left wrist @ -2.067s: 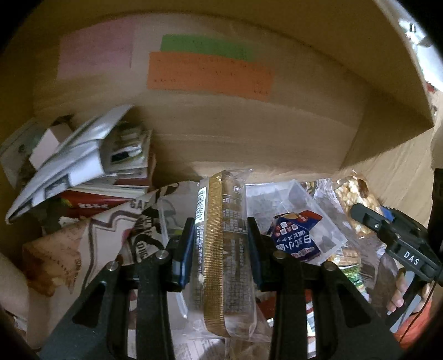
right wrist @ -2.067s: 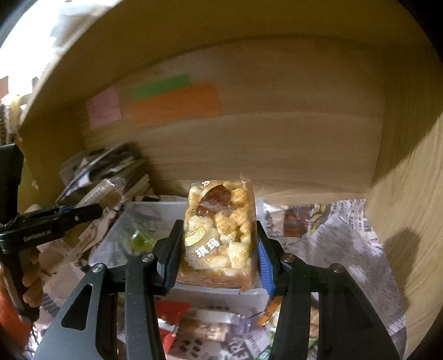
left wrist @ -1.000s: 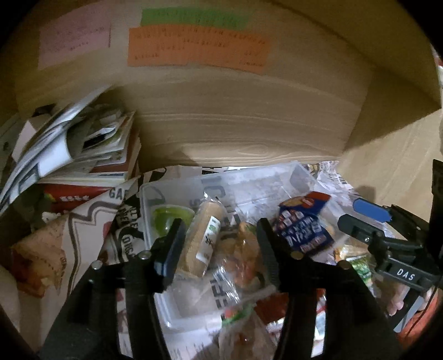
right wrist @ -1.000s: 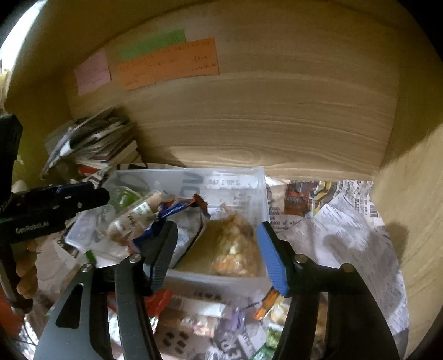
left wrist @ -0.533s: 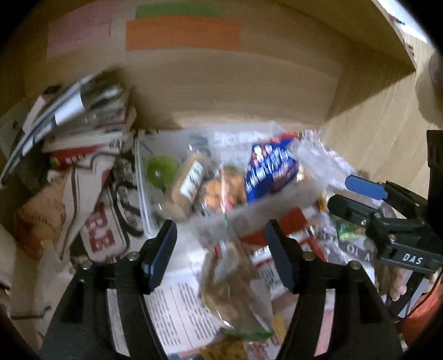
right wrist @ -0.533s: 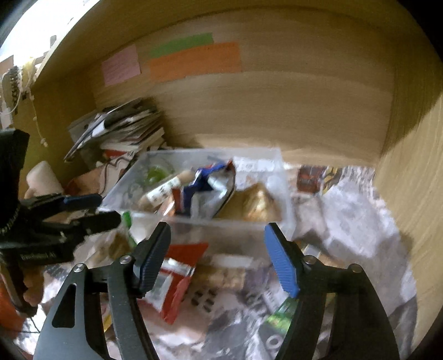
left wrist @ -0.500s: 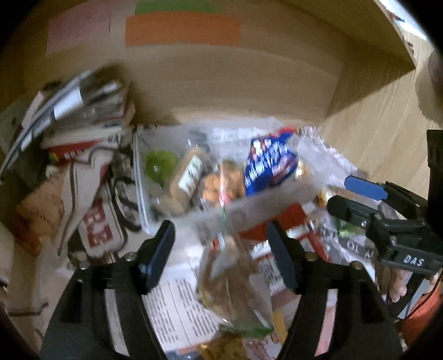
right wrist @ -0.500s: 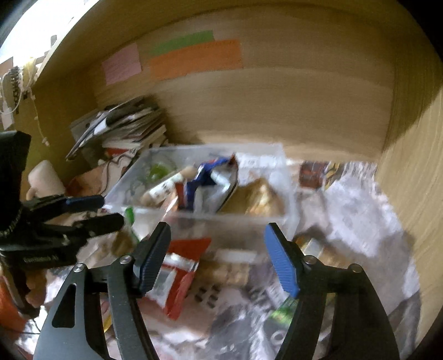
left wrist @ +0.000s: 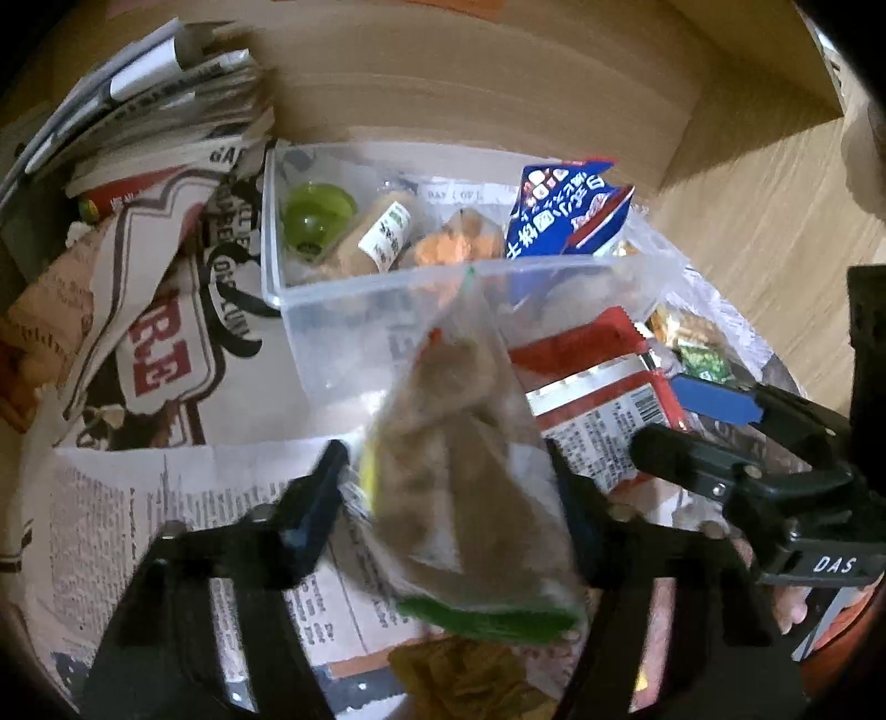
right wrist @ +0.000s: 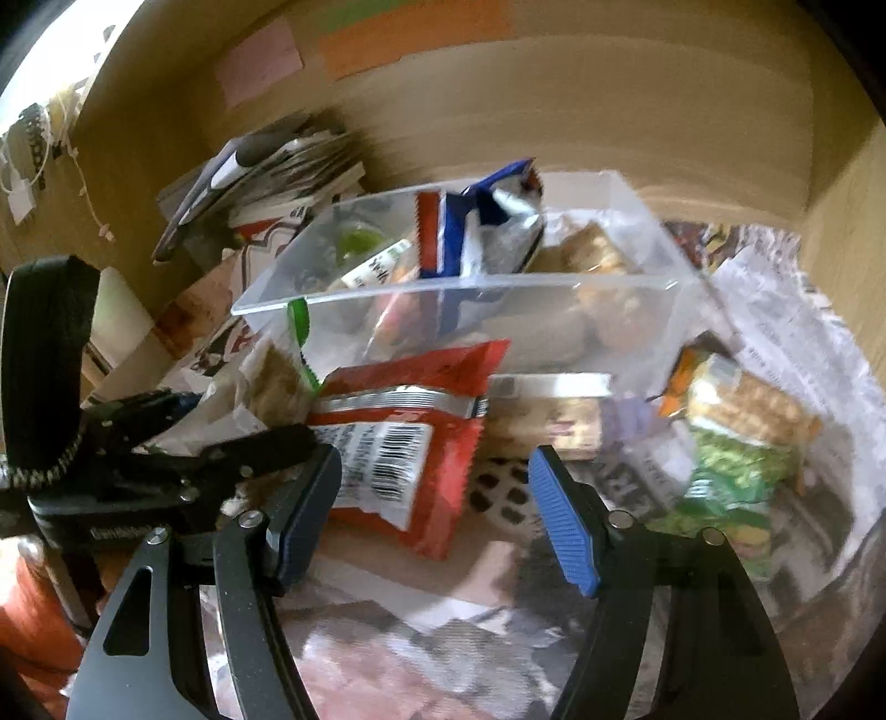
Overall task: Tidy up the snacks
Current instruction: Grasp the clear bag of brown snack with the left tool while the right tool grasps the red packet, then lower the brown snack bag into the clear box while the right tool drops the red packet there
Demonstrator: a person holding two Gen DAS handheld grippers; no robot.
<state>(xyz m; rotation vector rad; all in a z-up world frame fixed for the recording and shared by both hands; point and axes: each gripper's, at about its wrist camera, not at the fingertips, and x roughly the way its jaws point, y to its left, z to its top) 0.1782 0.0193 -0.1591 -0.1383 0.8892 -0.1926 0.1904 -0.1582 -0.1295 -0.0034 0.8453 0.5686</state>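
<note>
Grippers low before the clear bin [left wrist: 354, 354]: left gripper [left wrist: 451, 487] spread around a snack bag [left wrist: 465, 459], right gripper [right wrist: 434, 498] agape.

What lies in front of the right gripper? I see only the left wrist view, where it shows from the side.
Observer: The right gripper is open; a red packet with a barcode lies between its fingertips, not gripped.
Operator: What is behind the blue packet in the bin?
Observer: A golden-brown snack, at the right end of the clear bin.
Operator: Which notes hang on the back wall?
Observer: A pink note, left of an orange note.
</note>
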